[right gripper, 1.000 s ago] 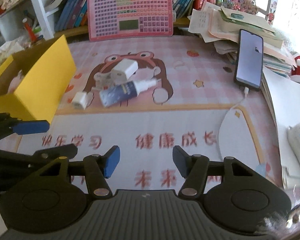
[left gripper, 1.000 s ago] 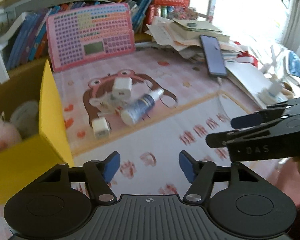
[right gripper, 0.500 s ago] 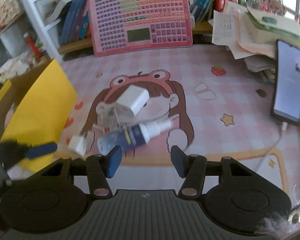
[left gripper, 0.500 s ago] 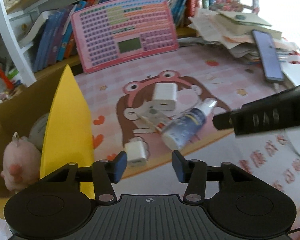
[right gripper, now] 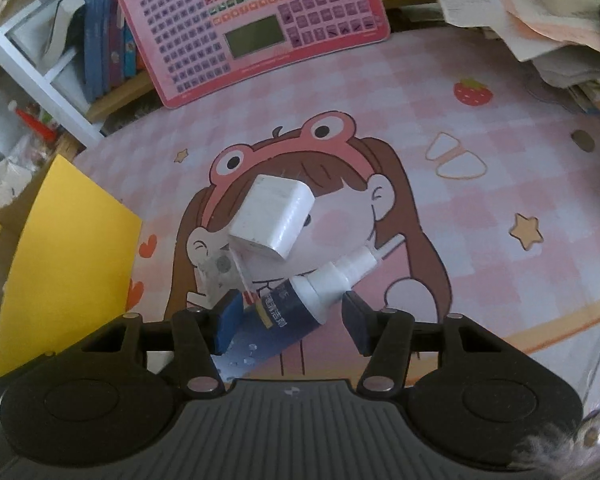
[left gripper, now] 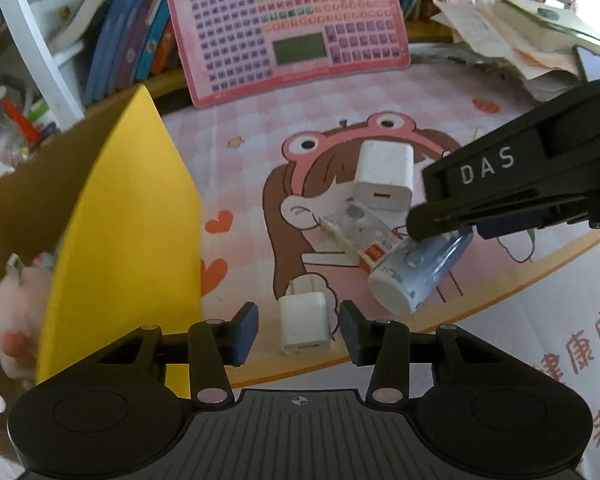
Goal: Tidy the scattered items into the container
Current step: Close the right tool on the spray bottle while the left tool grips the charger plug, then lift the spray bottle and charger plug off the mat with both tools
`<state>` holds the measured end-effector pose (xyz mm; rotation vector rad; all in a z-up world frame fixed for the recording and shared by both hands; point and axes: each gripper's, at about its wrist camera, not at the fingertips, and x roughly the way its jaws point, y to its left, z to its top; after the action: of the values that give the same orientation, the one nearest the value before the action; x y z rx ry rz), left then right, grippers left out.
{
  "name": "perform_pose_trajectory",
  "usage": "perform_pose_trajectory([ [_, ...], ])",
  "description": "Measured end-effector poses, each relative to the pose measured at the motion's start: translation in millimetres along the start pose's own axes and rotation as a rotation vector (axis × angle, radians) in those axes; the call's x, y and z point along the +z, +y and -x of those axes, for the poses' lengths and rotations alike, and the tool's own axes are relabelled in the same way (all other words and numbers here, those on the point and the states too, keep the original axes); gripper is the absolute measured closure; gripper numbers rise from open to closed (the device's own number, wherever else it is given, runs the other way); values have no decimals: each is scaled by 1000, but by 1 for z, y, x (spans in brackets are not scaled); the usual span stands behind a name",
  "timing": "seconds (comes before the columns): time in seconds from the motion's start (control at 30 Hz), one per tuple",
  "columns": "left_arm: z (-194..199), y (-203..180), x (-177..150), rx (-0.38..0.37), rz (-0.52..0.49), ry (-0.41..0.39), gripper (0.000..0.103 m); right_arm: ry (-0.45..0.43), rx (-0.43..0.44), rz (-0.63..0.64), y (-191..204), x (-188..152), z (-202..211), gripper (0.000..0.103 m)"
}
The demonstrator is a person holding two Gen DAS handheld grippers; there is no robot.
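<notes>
the left gripper [left gripper: 298, 330] tilts down over the pink mat [left gripper: 236, 184], its just-narrowing jaws flanking the small white charger [left gripper: 306, 322] without touching. left of that charger, the yellow box [left gripper: 128, 236] holds a pink plush [left gripper: 16, 308]. the right gripper [right gripper: 286, 322], parted, straddles the one spray bottle [right gripper: 296, 308], just right of it. two chargers, the large white charger [left gripper: 384, 176] behind.

You can read "DAS" in white capitals on the black side of the right tool [left gripper: 488, 168]. On the desk mat [left gripper: 580, 360], to the right of the cartoon girl [left gripper: 320, 184], red Chinese characters "健康成" run along the pale border. The spray bottle [right gripper: 284, 312] carries a dark label with small Chinese print, too small to read.
</notes>
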<state>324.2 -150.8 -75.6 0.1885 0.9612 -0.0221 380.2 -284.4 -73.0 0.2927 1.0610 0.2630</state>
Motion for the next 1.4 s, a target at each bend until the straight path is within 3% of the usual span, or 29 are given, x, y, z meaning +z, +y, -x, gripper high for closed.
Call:
perform_pose_trajectory([
  [0.07,-4,3,-2,-20,28,11,71,-3,-6,32,2,0,-3,48],
  [0.13,-5,5,-2,-41,48,14,78,-2,-17,81,5,-1,-4,55],
  [0.23,-5,3,-4,-83,41,22,78,2,0,123,2,-5,-3,60],
  [0.57,16,-5,-28,-205,39,43,78,-16,-80,296,-25,-43,36,61],
  [0.73,12,-7,-30,-203,20,48,77,-41,-101,347,-21,-59,43,60],
  [1.13,13,-11,-31,-174,-40,47,74,-20,-103,355,-18,-63,35,54],
  [1.4,12,-10,-31,-183,-38,41,76,-5,-97,356,-27,-62,36,63],
])
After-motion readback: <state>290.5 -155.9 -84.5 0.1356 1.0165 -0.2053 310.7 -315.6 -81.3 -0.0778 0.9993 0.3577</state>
